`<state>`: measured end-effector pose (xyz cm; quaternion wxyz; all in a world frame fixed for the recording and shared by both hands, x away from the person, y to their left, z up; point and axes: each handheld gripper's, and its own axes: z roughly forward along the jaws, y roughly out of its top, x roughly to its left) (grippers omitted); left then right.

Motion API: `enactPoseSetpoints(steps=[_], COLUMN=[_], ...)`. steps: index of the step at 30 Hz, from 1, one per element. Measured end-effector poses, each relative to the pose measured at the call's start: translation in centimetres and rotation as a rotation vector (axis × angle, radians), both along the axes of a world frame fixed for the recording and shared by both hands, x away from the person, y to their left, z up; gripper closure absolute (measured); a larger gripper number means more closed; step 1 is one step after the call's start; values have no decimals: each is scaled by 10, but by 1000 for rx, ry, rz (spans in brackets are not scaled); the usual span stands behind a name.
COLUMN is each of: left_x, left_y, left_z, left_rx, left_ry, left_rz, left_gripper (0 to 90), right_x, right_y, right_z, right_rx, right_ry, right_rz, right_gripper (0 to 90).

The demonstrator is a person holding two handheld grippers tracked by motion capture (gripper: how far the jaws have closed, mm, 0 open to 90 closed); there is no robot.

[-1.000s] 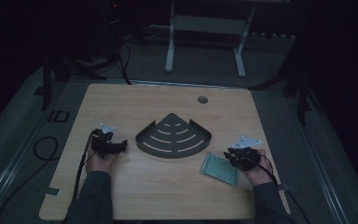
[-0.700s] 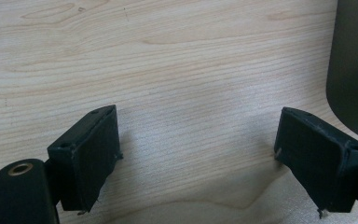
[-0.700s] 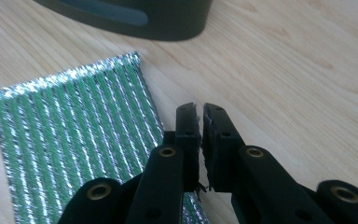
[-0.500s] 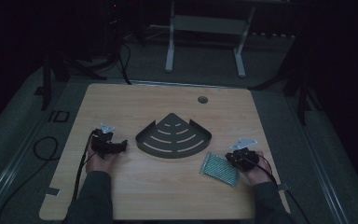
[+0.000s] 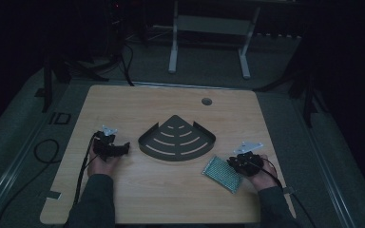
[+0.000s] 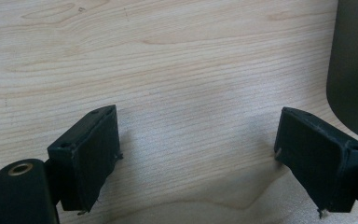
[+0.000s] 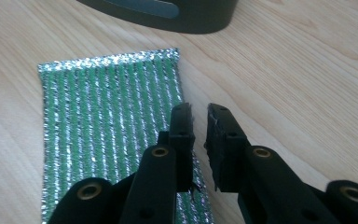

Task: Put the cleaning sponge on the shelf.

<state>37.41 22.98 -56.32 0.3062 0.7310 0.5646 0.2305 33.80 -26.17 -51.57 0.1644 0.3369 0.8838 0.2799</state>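
Under the right gripper (image 7: 198, 112) lies a green-and-silver striped pad (image 7: 107, 126), flat on the wood table (image 7: 298, 79). Its jaws stand nearly together with a thin gap, having just been closing then opening a bit; nothing sits between them. Their tips hover at the pad's near edge, one jaw over the pad, the other over bare wood beside it. Whether they touch the pad cannot be told. Just beyond the pad's far end is the dark rim of a fan-shaped tray (image 7: 168, 11), close but apart. From the high view, right gripper (image 5: 235, 164) sits at the pad's (image 5: 222, 173) right end, tray (image 5: 177, 140) up and left of it. Left gripper (image 6: 198, 154) has jaws spread wide, empty, low over bare table, tray edge (image 6: 354, 70) ahead to one side. High view: left gripper (image 5: 123, 148) just left of the tray, well apart from the pad.
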Motion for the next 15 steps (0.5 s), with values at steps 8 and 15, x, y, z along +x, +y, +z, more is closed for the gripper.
enactPoseSetpoints(steps=[8, 15], left_x=[0, 0], left_y=[0, 0], left_z=[0, 0], left_rx=[0, 0], left_ry=[0, 0], left_rz=[0, 0], left_gripper=[143, 143], right_x=[6, 6], right_y=[-1, -2], right_z=[0, -2], right_rx=[14, 16], right_ry=[55, 74], right_rz=[26, 32], right_gripper=[746, 719])
